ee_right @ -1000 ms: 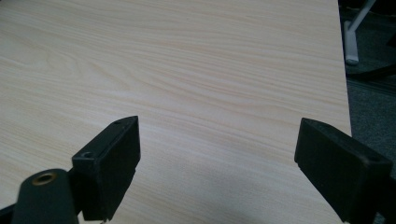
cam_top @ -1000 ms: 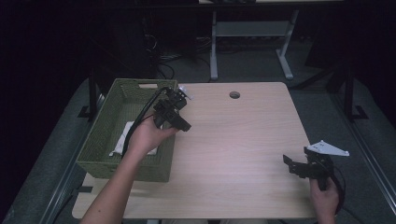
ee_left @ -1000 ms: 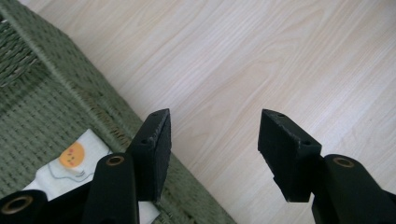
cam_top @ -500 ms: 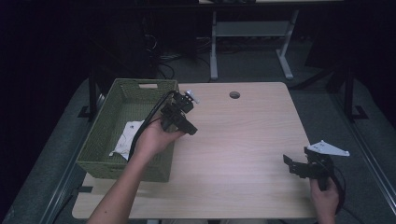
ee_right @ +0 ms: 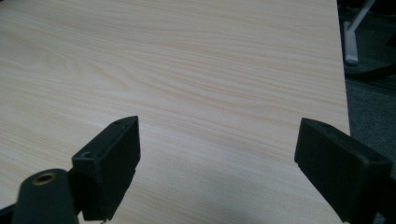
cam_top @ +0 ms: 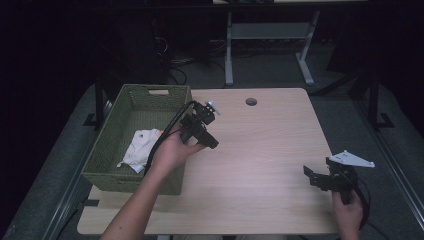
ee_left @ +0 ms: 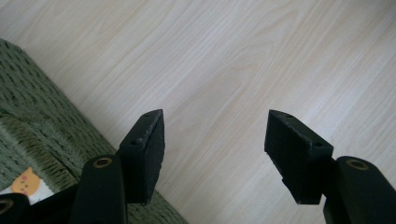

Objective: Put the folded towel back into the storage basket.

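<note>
My left gripper (cam_top: 207, 140) is held in a hand just right of the green woven basket (cam_top: 107, 150), above the wooden table (cam_top: 270, 135). Its jaws stand open with nothing between them in the left gripper view (ee_left: 215, 121), where the basket's rim (ee_left: 32, 116) lies at the lower left. A white cloth (cam_top: 140, 145) lies inside the basket; a corner of it with an orange print (ee_left: 28, 184) peeks in. My right gripper (cam_top: 311, 176) rests low near the table's front right corner, open and empty (ee_right: 217, 126), over bare wood.
A round cable hole (cam_top: 251, 101) sits near the table's far edge. The table's right edge (ee_right: 343, 93) drops to a grey floor. A desk frame (cam_top: 265, 35) stands beyond the table in the dark.
The left hand has carried its gripper rightward and nearer, from the basket's right rim out over the table. The right gripper has stayed put.
</note>
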`<state>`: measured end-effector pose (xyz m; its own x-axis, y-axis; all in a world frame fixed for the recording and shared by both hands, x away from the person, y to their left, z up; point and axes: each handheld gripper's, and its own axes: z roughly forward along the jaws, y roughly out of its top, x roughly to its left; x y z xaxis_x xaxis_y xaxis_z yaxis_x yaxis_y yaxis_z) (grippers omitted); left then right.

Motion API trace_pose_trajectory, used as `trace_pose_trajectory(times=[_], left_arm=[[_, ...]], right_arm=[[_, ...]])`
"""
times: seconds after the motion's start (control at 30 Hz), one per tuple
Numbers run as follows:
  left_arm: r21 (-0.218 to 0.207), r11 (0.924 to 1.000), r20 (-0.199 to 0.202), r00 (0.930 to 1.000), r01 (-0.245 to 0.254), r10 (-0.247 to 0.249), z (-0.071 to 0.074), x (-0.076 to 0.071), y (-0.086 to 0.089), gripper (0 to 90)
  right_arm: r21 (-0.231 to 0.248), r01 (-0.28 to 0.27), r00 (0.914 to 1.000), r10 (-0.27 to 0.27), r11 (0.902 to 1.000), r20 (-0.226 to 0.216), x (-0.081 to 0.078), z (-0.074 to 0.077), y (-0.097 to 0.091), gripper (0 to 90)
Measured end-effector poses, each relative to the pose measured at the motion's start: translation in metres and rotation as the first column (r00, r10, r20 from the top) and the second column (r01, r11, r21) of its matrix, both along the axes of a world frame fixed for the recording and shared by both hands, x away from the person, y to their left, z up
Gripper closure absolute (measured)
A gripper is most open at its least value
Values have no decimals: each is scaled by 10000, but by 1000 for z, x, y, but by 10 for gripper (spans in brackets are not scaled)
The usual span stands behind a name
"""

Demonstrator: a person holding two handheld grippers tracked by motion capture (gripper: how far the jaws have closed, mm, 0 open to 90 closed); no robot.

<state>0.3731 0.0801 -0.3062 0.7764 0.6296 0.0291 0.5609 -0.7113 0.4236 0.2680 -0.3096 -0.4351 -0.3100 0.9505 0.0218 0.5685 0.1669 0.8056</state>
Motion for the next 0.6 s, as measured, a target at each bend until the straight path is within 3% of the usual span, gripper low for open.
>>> trace_pose_trajectory(times=[0.6], left_arm=[[-82,9999,-193,9998,104,-106,-12,-4,-14,347]], right_arm=[[-8,0,10000,0,10000,-10,0,-1,0,139]])
